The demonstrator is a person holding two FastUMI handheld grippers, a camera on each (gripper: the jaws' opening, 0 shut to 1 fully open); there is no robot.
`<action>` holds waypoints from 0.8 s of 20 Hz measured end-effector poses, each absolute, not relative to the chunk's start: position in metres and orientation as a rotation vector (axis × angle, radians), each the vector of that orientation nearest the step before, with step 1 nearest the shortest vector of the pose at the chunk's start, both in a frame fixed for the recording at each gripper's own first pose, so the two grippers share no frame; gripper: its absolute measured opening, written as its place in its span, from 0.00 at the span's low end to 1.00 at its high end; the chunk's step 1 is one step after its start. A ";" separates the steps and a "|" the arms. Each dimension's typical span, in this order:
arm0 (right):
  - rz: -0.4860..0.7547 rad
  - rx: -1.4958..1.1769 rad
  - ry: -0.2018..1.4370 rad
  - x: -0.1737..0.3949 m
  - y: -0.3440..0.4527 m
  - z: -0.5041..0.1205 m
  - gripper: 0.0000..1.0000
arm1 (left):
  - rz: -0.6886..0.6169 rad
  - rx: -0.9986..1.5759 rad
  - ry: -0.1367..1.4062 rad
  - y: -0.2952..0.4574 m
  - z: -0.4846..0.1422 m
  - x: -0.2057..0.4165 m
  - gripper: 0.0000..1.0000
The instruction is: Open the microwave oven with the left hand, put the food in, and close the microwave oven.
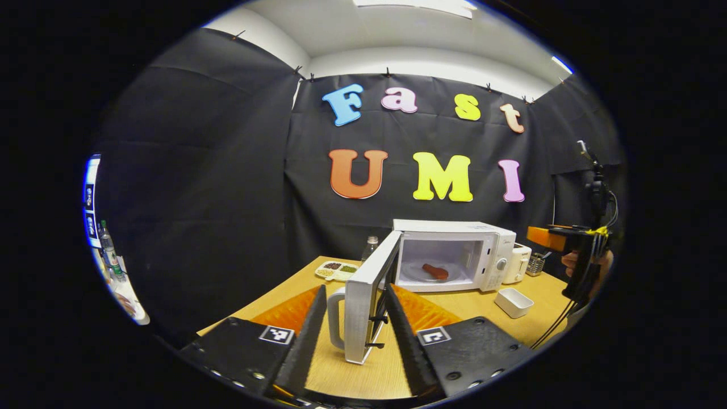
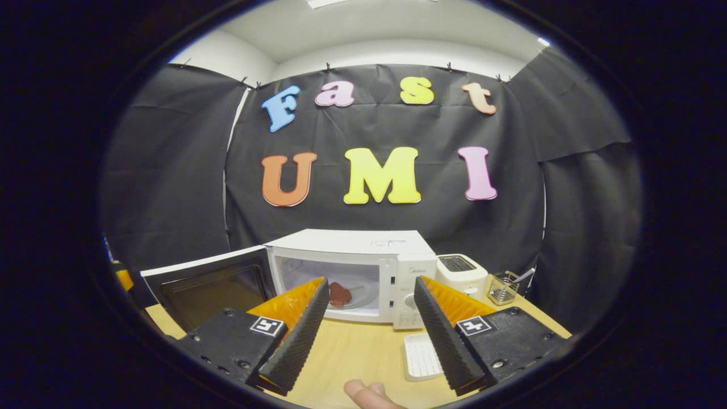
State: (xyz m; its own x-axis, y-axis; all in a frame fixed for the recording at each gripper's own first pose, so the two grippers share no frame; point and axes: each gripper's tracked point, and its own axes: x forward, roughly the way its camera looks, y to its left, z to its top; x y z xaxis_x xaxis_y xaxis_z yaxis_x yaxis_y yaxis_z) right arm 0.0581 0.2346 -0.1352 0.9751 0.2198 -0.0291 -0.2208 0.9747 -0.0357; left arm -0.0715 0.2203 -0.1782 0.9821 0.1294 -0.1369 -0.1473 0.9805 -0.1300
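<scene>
The white microwave (image 1: 454, 230) stands at the back of the wooden table with its door (image 1: 363, 295) swung wide open. A red-brown piece of food (image 1: 434, 271) lies on the plate inside. My left gripper (image 1: 356, 288) is open and straddles the door's free edge and handle, with gaps on both sides. Seen from the right gripper view, the microwave (image 2: 363, 241) holds the food (image 2: 339, 293) and its door (image 2: 210, 287) hangs out to the left. My right gripper (image 2: 370, 284) is open and empty in front of the oven, also seen held by a hand (image 1: 568, 250).
An empty white dish (image 2: 423, 355) sits on the table before the microwave. A white toaster (image 2: 463, 272) and a wire basket (image 2: 502, 287) stand to its right. A bottle (image 1: 370, 247) and a divided tray of grains (image 1: 336, 270) lie behind the door. A fingertip (image 2: 366, 393) shows low down.
</scene>
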 end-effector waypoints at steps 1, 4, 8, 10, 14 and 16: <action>0.225 -0.039 0.022 0.053 0.229 -0.131 0.95 | 0.155 -0.163 0.140 0.227 -0.183 -0.072 0.52; 0.248 -0.064 0.028 0.038 0.222 -0.127 0.96 | 0.217 -0.176 0.139 0.251 -0.189 -0.072 0.00; 0.286 -0.077 0.000 0.018 0.220 -0.114 0.96 | 0.279 -0.100 0.208 0.269 -0.218 -0.068 0.00; 0.305 -0.079 -0.012 0.011 0.223 -0.110 0.96 | 0.273 -0.092 0.227 0.269 -0.231 -0.060 0.00; 0.329 -0.107 -0.012 0.003 0.223 -0.111 0.96 | 0.253 -0.135 0.231 0.277 -0.248 -0.040 0.00; 0.315 -0.104 -0.011 0.004 0.217 -0.112 0.96 | 0.234 -0.149 0.211 0.279 -0.250 -0.023 0.00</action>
State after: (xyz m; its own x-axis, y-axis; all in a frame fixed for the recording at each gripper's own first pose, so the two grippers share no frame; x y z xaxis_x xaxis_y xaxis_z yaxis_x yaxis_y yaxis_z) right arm 0.0042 0.2173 -0.1123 0.9507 0.3101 -0.0050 -0.3090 0.9454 -0.1038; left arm -0.0233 0.2795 -0.2502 0.9508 0.2138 -0.2244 -0.2450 0.9619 -0.1213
